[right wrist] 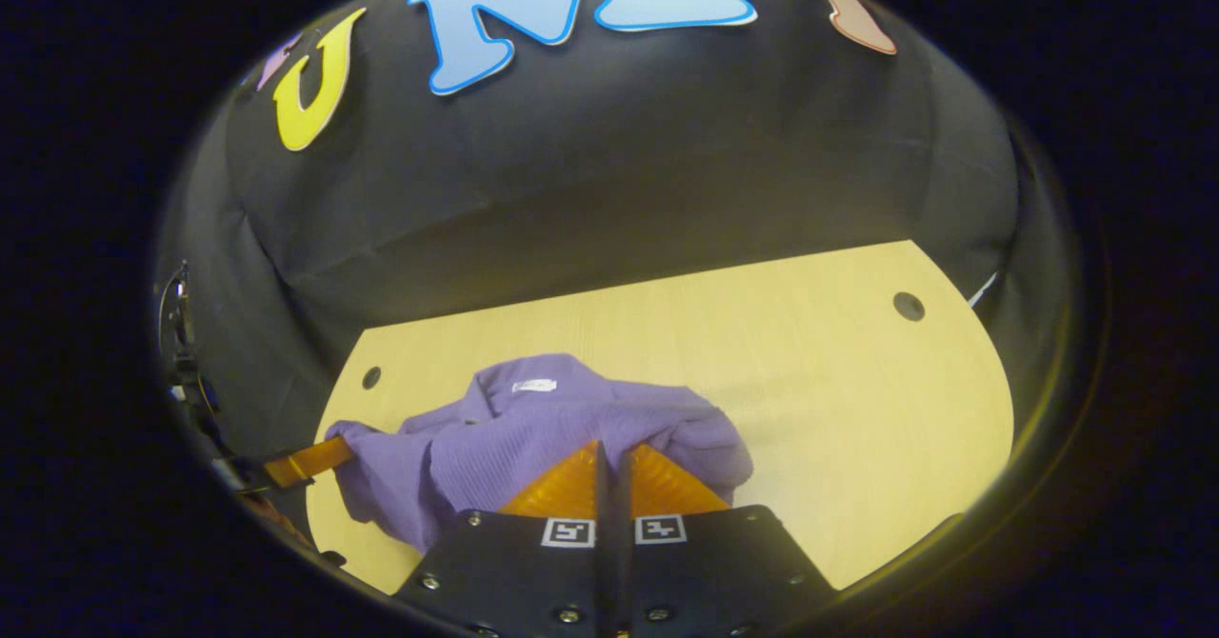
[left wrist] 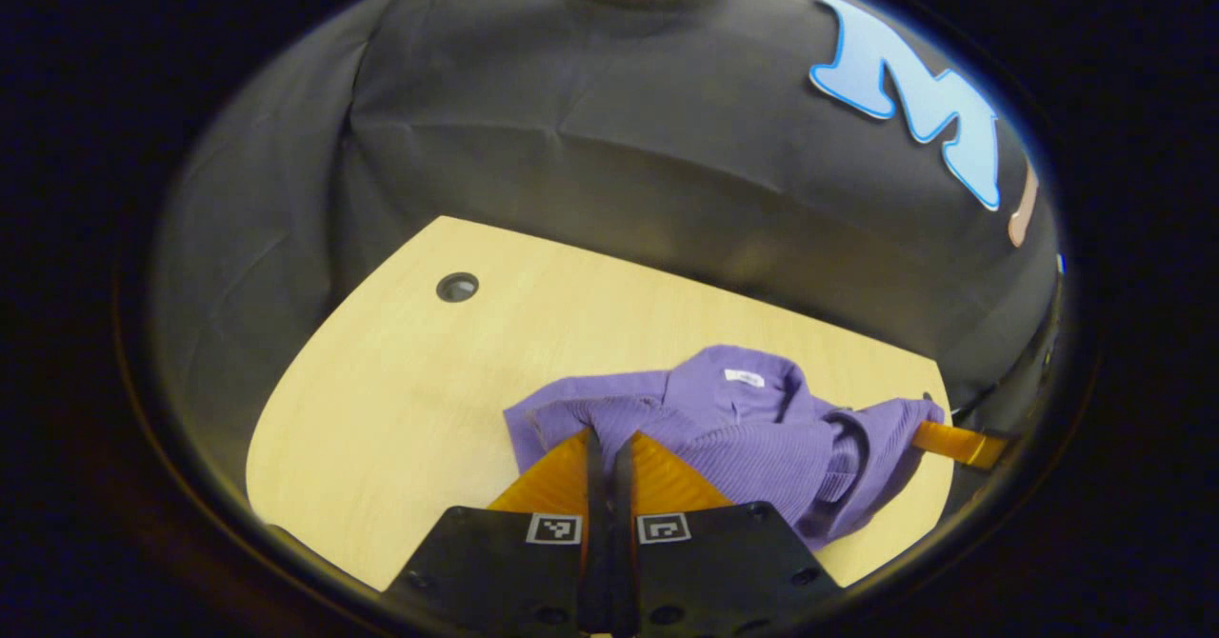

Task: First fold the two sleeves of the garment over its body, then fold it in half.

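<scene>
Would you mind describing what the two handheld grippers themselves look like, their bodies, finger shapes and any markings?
Both are built alike. The left gripper has a flat black body plate studded with screws, carrying two small square black-and-white fiducial tags side by side. Two wedge-shaped, finely ribbed fingers taper forward from it. The right gripper shows the same black plate, screws, paired tags and ribbed wedge fingers. No cables or sleeves can be made out.

surface: pale wooden table (right wrist: 809, 409) | on it: crumpled purple garment (right wrist: 533, 428), near its front edge

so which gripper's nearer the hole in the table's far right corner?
Right. The right gripper, clamped on the garment, has the hole ahead to its right; the left gripper holds the garment's other end, farther off.
</scene>
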Demonstrator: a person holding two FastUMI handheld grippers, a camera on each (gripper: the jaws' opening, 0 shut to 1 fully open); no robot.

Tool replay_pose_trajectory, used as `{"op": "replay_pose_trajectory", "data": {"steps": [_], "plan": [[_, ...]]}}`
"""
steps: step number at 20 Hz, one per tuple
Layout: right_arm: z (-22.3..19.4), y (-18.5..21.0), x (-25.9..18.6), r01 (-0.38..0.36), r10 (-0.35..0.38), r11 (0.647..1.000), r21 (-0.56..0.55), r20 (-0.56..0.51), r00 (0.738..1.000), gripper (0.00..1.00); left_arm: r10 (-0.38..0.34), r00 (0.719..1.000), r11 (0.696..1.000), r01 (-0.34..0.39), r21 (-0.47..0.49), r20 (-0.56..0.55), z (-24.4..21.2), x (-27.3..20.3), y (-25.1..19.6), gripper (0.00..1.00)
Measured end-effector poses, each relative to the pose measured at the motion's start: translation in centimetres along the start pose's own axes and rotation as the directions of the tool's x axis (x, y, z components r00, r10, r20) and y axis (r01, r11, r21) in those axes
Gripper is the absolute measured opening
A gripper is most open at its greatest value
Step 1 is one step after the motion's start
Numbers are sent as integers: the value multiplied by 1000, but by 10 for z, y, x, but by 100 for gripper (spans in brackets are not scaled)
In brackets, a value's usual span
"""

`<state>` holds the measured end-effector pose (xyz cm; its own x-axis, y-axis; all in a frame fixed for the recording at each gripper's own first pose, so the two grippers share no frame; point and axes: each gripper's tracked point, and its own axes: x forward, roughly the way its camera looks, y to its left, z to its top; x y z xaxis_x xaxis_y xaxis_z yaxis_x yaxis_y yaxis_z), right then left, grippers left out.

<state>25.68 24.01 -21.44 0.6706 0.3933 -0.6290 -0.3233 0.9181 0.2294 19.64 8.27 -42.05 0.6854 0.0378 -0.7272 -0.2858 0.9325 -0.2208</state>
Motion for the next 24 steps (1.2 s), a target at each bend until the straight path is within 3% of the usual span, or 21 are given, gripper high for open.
{"op": "replay_pose_trajectory", "data": {"steps": [5, 11, 24], "plan": [[17, -10, 50, 26, -26, 999, 33, 20, 999, 0, -1, 1000, 1000, 1, -7, 21, 25, 56, -4, 7], [6, -26, 98, 51, -52, 997, 54, 3, 999, 1, 11, 1000, 999, -11, 35, -3, 10, 109, -7, 7], [-26, -34, 139, 49, -47, 997, 62, -35, 998, 1, 25, 1000, 998, -23, 55, -19, -12, 145, -1, 7]]}}
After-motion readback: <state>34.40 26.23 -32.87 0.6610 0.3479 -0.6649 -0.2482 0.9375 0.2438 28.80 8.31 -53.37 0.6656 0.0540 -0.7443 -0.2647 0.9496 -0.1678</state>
